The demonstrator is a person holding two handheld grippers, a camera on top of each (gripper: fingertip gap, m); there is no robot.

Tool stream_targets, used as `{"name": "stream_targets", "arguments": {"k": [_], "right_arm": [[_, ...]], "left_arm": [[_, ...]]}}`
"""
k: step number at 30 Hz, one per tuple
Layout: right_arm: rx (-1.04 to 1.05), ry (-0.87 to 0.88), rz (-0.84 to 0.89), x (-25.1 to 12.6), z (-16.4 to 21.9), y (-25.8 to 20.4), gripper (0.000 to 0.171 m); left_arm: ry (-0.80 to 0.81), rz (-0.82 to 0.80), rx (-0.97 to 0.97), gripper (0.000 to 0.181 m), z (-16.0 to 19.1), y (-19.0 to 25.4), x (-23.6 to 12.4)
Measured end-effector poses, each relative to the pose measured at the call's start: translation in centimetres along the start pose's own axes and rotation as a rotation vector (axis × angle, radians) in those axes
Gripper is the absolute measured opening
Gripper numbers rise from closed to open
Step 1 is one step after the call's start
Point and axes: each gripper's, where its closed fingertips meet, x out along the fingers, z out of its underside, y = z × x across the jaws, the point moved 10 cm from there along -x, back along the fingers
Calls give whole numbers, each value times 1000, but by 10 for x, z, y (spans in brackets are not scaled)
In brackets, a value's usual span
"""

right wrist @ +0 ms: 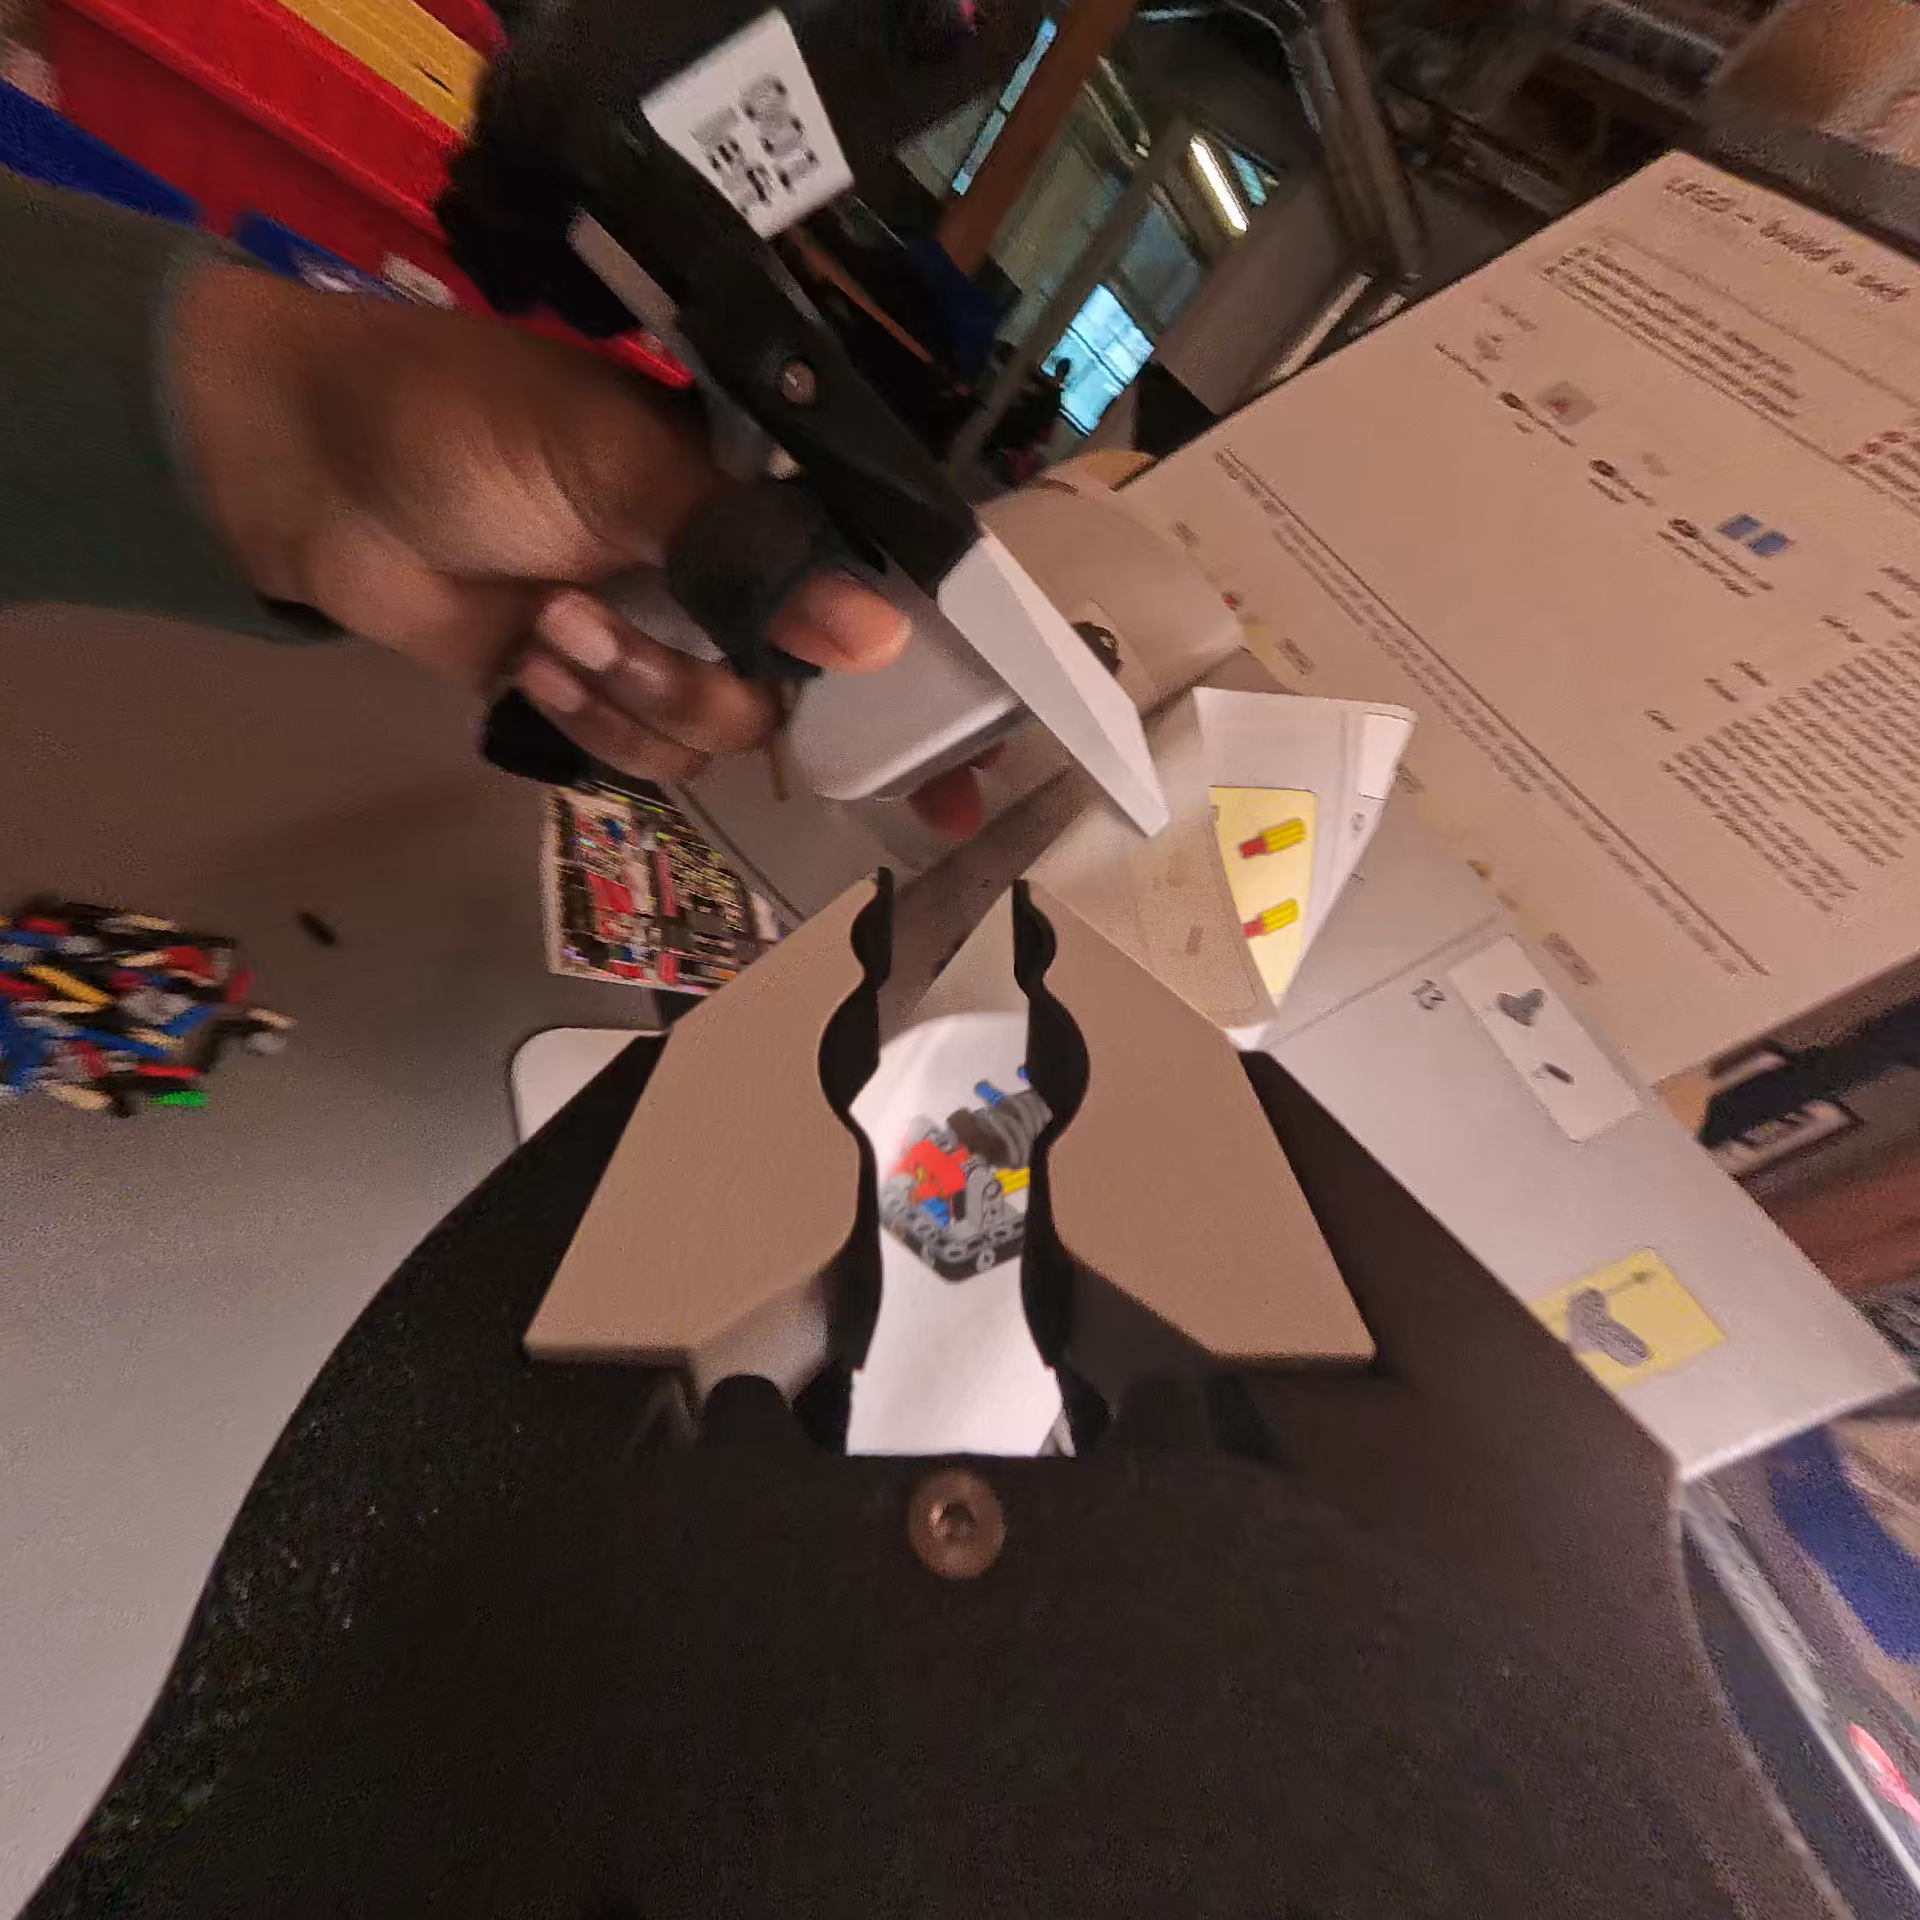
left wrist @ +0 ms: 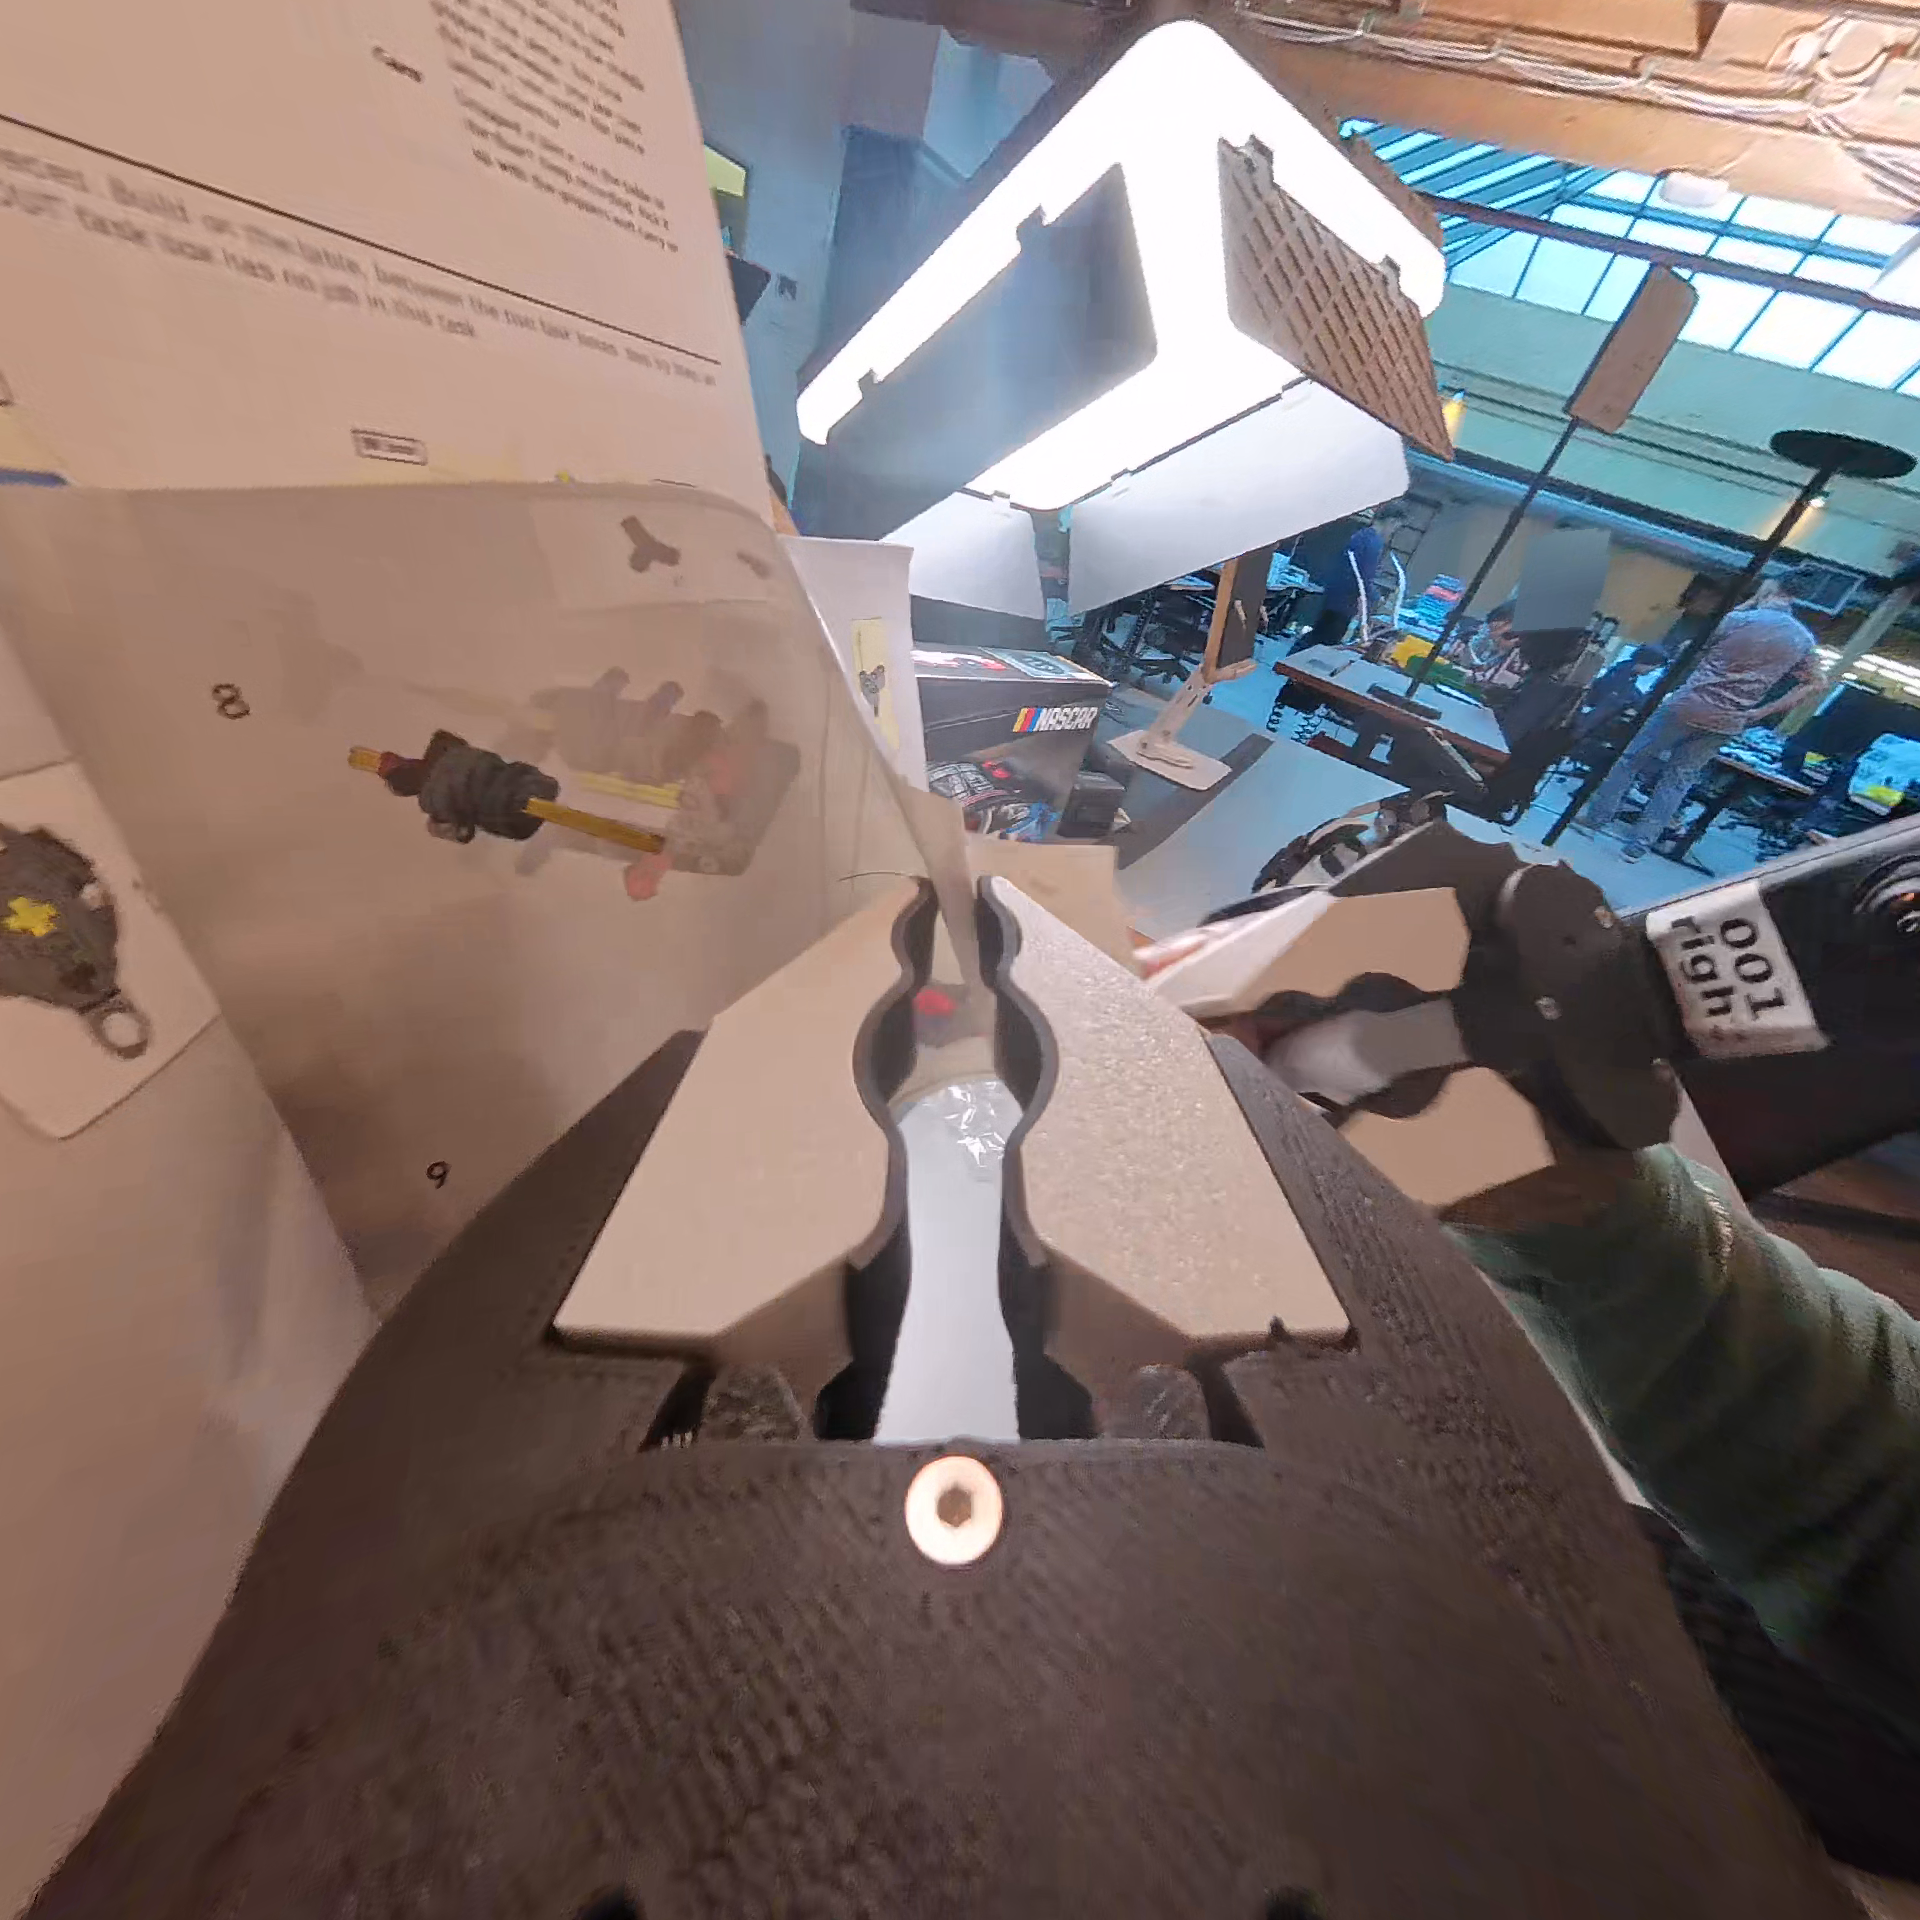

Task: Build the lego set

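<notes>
My left gripper [left wrist: 951, 904] is shut on the edge of a page [left wrist: 468, 779] of the Lego instruction booklet and holds it lifted and curled up to the left. In the right wrist view the left gripper [right wrist: 1138, 810] pinches that page above the open booklet [right wrist: 1507, 1195]. My right gripper [right wrist: 951, 894] is open and empty, hovering just over the booklet, with a printed build step showing between its fingers. It also shows at the right of the left wrist view [left wrist: 1174, 987]. A pile of loose Lego pieces [right wrist: 104, 1008] lies on the grey table at the left.
A printed task sheet [right wrist: 1558, 520] stands behind the booklet. A colourful sticker sheet [right wrist: 644, 894] lies on the table [right wrist: 260, 1299] near the pile. Red and yellow bins [right wrist: 260, 125] sit at the far left. A black box [left wrist: 1008, 717] and a lamp panel [left wrist: 1122, 291] stand beyond. Tip to tip, the grippers are about 5 centimeters apart.
</notes>
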Motion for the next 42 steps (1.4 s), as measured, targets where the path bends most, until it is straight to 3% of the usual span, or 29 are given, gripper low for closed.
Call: {"name": "stream_targets", "arguments": {"k": [1, 3, 5, 7, 10, 14, 21, 26, 28, 34, 38, 42], "right_arm": [[45, 41, -65, -7, -2, -2, 26], [180, 154, -142, -23, -3, 3, 33], [286, 233, -73, -37, 5, 20, 34], [330, 157, 11, -37, 24, 34, 35], [303, -81, -21, -12, 53, 35, 40], [364, -86, -247, 30, 47, 16, 43], [227, -179, -213, 76, 27, 4, 40], [207, -228, -146, 91, 26, 1, 33], [192, -242, -151, 102, 20, -2, 31], [162, -323, -134, 145, -6, -11, 26], [107, -420, -125, 174, -14, -19, 24], [56, -471, -131, 195, -16, -26, 20]], "left_arm": [[5, -8, 4, 4, 0, -2, -4], [18, -16, 16, 2, -1, -5, -15], [24, -21, 26, 2, -3, -7, -28], [23, -30, 40, 2, -5, -10, -41], [18, -47, 58, 2, -11, -14, -59], [40, -53, 45, 3, -24, -19, -83], [117, -142, 148, 13, -44, -15, -151], [231, -318, 161, 15, -31, -19, -213], [266, -318, 165, 15, -20, -10, -228], [39, -328, 235, 13, 25, -5, -207], [-82, -354, 107, 16, 50, -47, -165], [-120, -497, 45, 14, 58, -97, -135]]}}
